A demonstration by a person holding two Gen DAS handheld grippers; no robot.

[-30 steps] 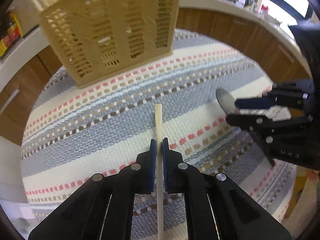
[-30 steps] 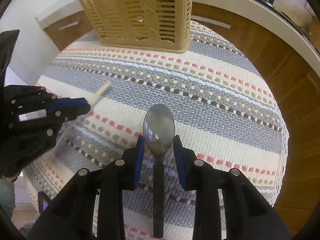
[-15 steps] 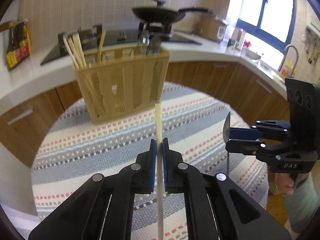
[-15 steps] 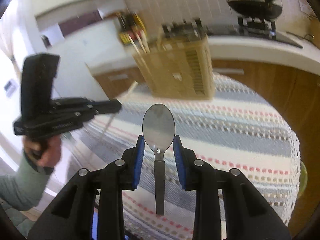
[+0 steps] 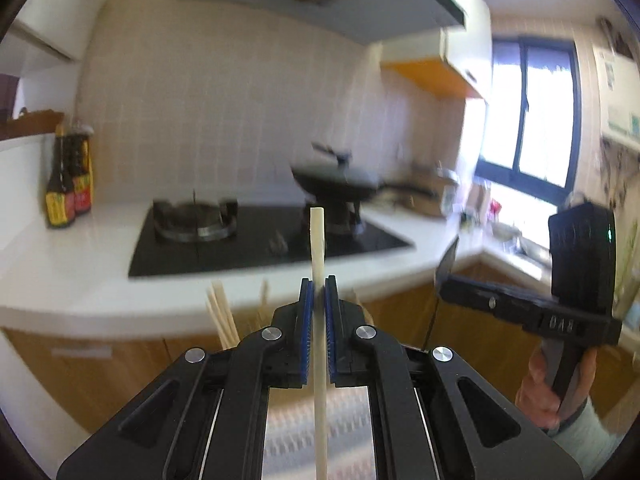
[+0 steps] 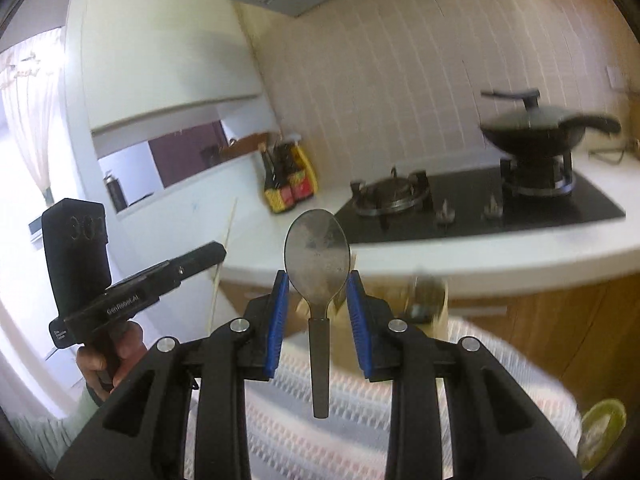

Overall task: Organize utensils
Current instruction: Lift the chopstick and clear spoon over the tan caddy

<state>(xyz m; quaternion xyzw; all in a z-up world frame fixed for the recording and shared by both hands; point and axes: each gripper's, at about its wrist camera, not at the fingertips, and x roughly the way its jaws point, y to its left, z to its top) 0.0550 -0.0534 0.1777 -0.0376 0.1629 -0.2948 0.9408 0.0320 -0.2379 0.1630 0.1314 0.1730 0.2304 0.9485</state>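
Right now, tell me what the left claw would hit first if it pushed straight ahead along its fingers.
Probably the chopsticks standing in the holder just beyond the left claw, which is clamped on a chopstick. Past those lies the white counter with the stove. Depth is unclear in this blurred fisheye.

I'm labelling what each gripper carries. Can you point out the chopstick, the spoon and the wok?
chopstick (image 5: 317,248): left wrist view, on the shaft above the pads.
spoon (image 6: 316,250): right wrist view, middle of the bowl.
wok (image 6: 536,136): right wrist view, on its dark side wall.
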